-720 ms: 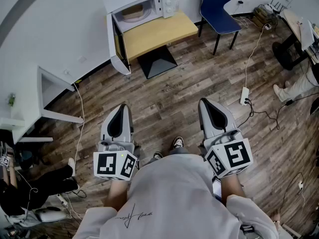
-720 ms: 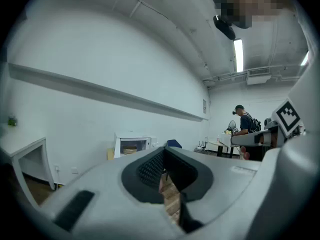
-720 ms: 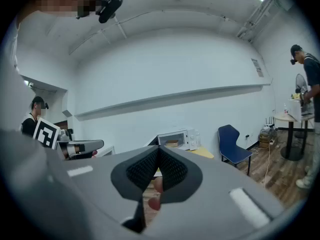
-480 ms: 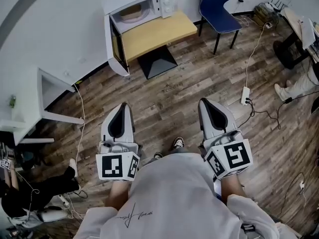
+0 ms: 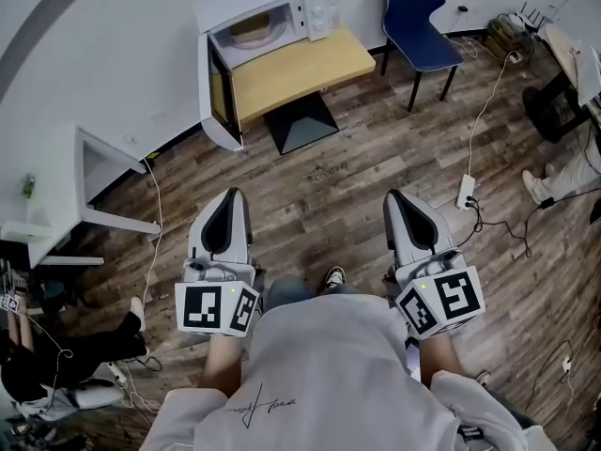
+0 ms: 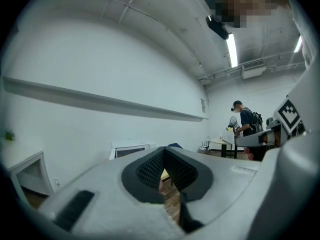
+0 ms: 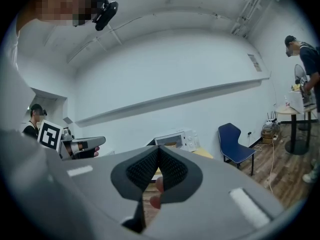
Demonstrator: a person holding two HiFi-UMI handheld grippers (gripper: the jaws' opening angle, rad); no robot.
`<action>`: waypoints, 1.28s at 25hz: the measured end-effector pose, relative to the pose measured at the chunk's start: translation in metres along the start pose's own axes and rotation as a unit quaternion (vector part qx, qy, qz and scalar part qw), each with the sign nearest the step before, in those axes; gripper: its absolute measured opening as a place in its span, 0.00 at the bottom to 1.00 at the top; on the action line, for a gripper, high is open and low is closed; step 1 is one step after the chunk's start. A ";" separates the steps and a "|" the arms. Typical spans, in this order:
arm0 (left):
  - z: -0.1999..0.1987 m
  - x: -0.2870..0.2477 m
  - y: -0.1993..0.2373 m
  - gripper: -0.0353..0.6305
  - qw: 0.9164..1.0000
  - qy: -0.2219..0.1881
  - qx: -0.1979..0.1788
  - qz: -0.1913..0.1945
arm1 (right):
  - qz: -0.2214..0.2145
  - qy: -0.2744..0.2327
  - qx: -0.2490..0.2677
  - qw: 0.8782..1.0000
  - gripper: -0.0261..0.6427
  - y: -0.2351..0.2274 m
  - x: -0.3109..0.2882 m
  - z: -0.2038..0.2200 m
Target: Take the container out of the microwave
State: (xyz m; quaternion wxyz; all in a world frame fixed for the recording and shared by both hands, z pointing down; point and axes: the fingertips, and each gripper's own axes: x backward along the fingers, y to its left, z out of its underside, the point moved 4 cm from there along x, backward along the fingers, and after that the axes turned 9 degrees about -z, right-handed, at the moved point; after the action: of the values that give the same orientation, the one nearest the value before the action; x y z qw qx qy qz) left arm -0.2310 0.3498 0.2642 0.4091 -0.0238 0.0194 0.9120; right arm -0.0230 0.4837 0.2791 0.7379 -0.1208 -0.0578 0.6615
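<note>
The white microwave (image 5: 272,9) stands at the back of a wooden table (image 5: 310,62), far ahead of me. A tan container (image 5: 252,28) shows inside its front. It also appears small beyond the jaws in the right gripper view as the microwave (image 7: 176,139). My left gripper (image 5: 231,197) and right gripper (image 5: 395,197) are held side by side at waist height, pointing toward the table and well short of it. Both are shut with nothing between the jaws, as the left gripper (image 6: 163,151) and right gripper (image 7: 158,151) show.
A blue chair (image 5: 418,15) stands right of the table. A power strip (image 5: 464,188) with cables lies on the wood floor at right. A white desk (image 5: 94,172) is at left. People stand or sit at both sides, one by a round table (image 6: 247,126).
The head view has shifted a little and my feet have moved. The right gripper sits slightly further right and lower in the picture. Both grippers stay shut and empty.
</note>
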 end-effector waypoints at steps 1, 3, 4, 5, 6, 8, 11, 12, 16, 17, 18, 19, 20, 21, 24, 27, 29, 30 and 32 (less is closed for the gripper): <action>-0.002 -0.002 0.001 0.05 1.000 -0.002 -0.001 -0.003 | 0.000 0.003 0.002 1.000 0.06 -0.004 -0.001 0.000; -0.004 -0.006 0.002 0.05 1.000 -0.002 -0.001 -0.006 | -0.001 0.008 0.006 1.000 0.06 -0.010 -0.005 -0.001; -0.003 -0.008 0.002 0.05 1.000 0.000 0.000 -0.006 | -0.001 0.008 0.007 1.000 0.06 -0.013 -0.006 -0.002; -0.002 -0.010 0.001 0.05 1.000 0.003 0.003 -0.005 | 0.001 0.004 0.006 1.000 0.06 -0.016 -0.006 -0.003; -0.001 -0.013 -0.001 0.05 1.000 0.005 0.008 -0.003 | 0.005 -0.003 0.006 1.000 0.06 -0.020 -0.006 -0.005; 0.001 -0.018 -0.005 0.05 1.000 0.009 0.019 0.000 | 0.016 -0.020 0.005 1.000 0.06 -0.027 -0.004 -0.011; 0.003 -0.029 -0.006 0.05 1.000 0.009 0.019 0.005 | 0.022 -0.027 0.008 0.999 0.06 -0.034 -0.011 -0.014; 0.003 -0.035 -0.005 0.05 1.000 0.008 0.018 0.007 | 0.023 -0.027 0.009 0.999 0.06 -0.036 -0.015 -0.014; 0.002 -0.056 -0.004 0.05 1.000 0.001 0.022 0.014 | 0.026 -0.023 0.010 0.999 0.06 -0.048 -0.029 -0.015; 0.002 -0.063 -0.005 0.05 1.000 -0.001 0.027 0.016 | 0.027 -0.021 0.011 0.999 0.06 -0.052 -0.032 -0.015; 0.002 -0.070 -0.006 0.05 0.999 -0.003 0.031 0.019 | 0.027 -0.018 0.011 0.999 0.06 -0.055 -0.037 -0.015; 0.002 -0.078 -0.006 0.05 0.999 -0.005 0.035 0.021 | 0.026 -0.016 0.011 0.999 0.06 -0.058 -0.044 -0.015; 0.002 -0.086 -0.006 0.05 0.999 -0.006 0.036 0.024 | 0.025 -0.014 0.010 1.000 0.06 -0.061 -0.051 -0.015; 0.001 -0.094 -0.005 0.05 0.999 -0.006 0.036 0.026 | 0.022 -0.012 0.009 1.000 0.06 -0.063 -0.059 -0.016; -0.003 -0.120 -0.002 0.05 0.999 -0.005 0.035 0.030 | 0.015 -0.006 0.009 1.000 0.06 -0.073 -0.085 -0.022; -0.003 -0.146 0.005 0.05 0.999 -0.001 0.045 0.027 | 0.007 0.004 0.008 1.000 0.06 -0.085 -0.112 -0.026; -0.002 -0.163 0.013 0.05 0.998 0.004 0.050 0.025 | 0.001 0.011 0.006 1.000 0.06 -0.091 -0.132 -0.028; -0.002 -0.172 0.017 0.05 0.998 0.006 0.051 0.025 | -0.002 0.014 0.006 1.000 0.06 -0.094 -0.144 -0.029; -0.003 -0.191 0.027 0.05 0.998 0.010 0.052 0.024 | -0.007 0.021 0.004 1.000 0.06 -0.100 -0.167 -0.031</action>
State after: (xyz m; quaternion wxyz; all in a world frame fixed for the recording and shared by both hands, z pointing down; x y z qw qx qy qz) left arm -0.1239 0.1893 0.2735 0.3875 -0.0116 0.0716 0.9190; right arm 0.0608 0.3060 0.2870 0.7442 -0.1314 -0.0407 0.6536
